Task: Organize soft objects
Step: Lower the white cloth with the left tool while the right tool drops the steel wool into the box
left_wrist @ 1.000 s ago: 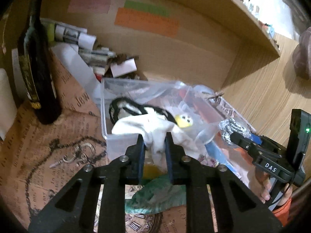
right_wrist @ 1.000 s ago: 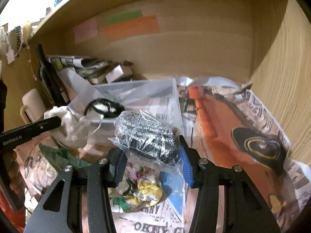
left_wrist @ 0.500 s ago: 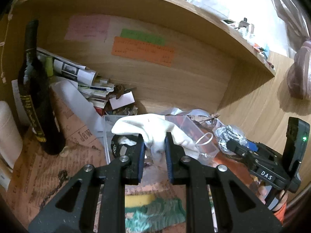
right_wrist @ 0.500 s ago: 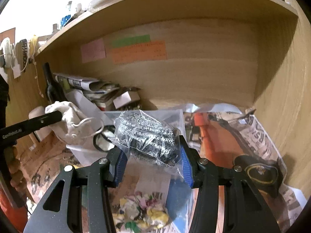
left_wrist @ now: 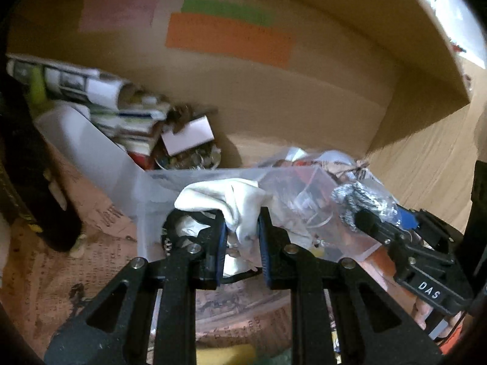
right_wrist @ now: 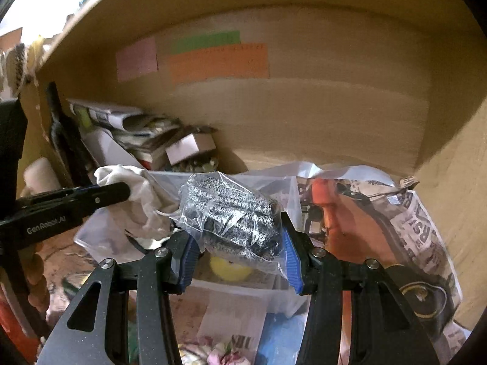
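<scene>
I am working inside a cluttered wooden shelf nook (right_wrist: 319, 115) in what looks like a home. Paper labels (right_wrist: 219, 60) are stuck to its back wall, rolled newspapers (left_wrist: 76, 82) and a dark bottle (left_wrist: 27, 188) crowd the left corner, and old newsprint (right_wrist: 420, 213) lines the base. A clear plastic bin (right_wrist: 274, 188) of odds and ends sits in the middle.

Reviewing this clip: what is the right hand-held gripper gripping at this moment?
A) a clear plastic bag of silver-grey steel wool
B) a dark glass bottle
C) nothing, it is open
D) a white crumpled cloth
A: in the right wrist view the right hand-held gripper is shut on the clear plastic bag of silver-grey steel wool, while the left hand-held gripper pinches the white crumpled cloth.
</scene>
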Tool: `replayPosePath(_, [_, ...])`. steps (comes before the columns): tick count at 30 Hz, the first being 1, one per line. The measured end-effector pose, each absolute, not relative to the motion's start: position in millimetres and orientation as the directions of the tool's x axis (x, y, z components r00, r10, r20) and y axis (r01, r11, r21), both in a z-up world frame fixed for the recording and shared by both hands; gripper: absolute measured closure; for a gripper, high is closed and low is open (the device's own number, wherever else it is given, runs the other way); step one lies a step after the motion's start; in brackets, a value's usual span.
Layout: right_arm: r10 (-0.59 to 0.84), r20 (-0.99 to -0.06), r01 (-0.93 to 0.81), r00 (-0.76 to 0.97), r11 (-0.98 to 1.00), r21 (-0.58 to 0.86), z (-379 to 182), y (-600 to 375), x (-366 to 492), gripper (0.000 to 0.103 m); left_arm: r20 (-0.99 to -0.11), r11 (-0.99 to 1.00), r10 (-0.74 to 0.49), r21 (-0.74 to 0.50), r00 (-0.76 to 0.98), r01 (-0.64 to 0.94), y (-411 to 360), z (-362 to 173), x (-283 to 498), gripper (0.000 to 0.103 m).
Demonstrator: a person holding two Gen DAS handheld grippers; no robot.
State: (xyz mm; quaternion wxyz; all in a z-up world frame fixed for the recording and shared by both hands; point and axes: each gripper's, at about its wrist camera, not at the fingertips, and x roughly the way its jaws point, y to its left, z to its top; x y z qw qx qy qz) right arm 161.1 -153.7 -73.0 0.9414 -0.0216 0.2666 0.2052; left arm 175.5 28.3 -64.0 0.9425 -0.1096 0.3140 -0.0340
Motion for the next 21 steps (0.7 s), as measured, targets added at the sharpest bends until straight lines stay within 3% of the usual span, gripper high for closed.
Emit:
replayPosePath(11, [0.347,-0.612,-0.414,0.711,0.91,0.035,-99.4,-137.2,193.4,0.058,-0.675,0.98,-0.151,-0.198,0.722,0.02,16.9,-90.5,203.8,0.081])
replayPosePath(14, [0.345,-0.622,-0.422,0.703,0.906,0.026,-101.5,-134.2,193.2,0.057,-0.679,0.977,-0.166,-0.213,0.715,0.024,19.9,-90.0,201.8,0.066])
replayPosePath(16, [0.347,-0.626,-0.429,0.699,0.903,0.022,-100.2,-133.6,191.9,0.057,-0.677,0.975,-0.169,-0.22,0.717,0.022,22.1,-88.1,198.6,0.05])
replayPosePath(21, [0.352,-0.625,-0.442,0.697,0.897,0.012,-96.5,-135.4,183.9,0.054,-0.65,0.98,-0.149,-0.196,0.745,0.024,24.3,-76.7,182.5,0.042])
